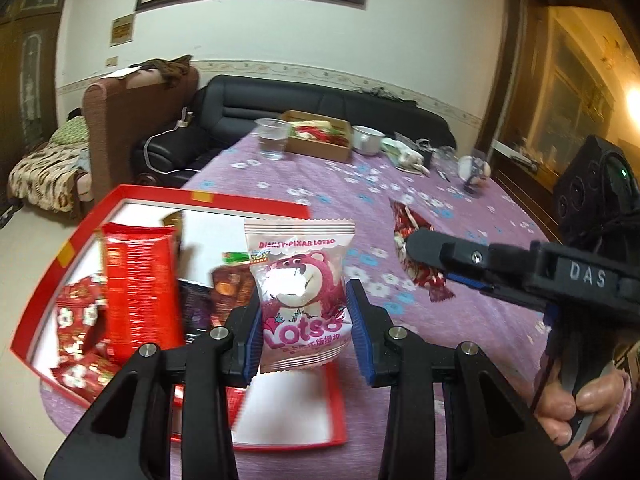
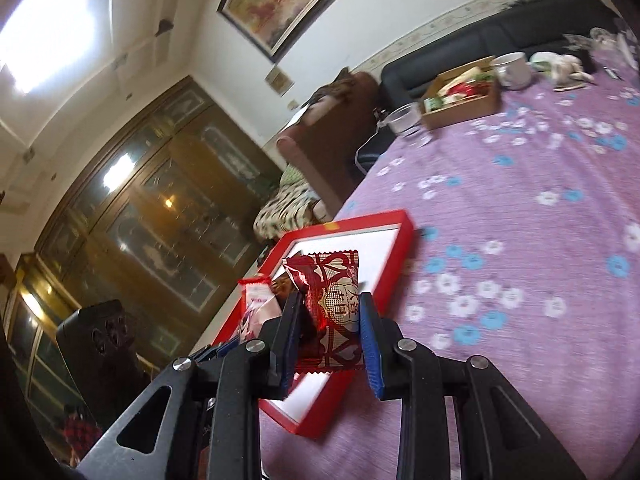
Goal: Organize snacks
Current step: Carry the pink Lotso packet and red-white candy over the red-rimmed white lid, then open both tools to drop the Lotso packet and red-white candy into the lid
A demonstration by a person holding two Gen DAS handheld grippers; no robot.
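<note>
- Left gripper [image 1: 306,312]: black rigid linkage arms with bare metal pivot pins; both fingers carry ribbed blue pads. The pads are clamped on the sides of the pink Lotso snack packet [image 1: 303,292], a glossy pillow pouch with serrated top and bottom seals and a pink bear print. The packet stands upright above the near right part of the red tray [image 1: 256,197].
- Red tray: shallow rectangular box with red walls and a smooth white floor, resting on the purple flowered tablecloth [image 1: 472,320], which has a woven, streaked texture. Inside it, a tall red foil packet [image 1: 140,288] stands on end at the left, small red flowered packets [image 1: 76,320] lie at the near left corner, and dark wrappers sit mid-tray, blurred and partly masked by the pink packet.
- Right gripper [image 2: 330,334]: same black-and-blue construction, rolled so the table appears strongly tilted in its view. Its pads grip the dark red patterned snack packet [image 2: 334,312], a crinkled metallic pouch with zigzag seals, held over the tray's near edge.
- In the left wrist view the right gripper enters from the right edge; the hand [image 1: 580,412] squeezes its trigger grip, cut off by the frame.
- Far table end: a cardboard box [image 1: 320,140], a clear plastic cup [image 1: 273,138] and a white mug [image 1: 367,139]; their contents are indistinct.
</note>
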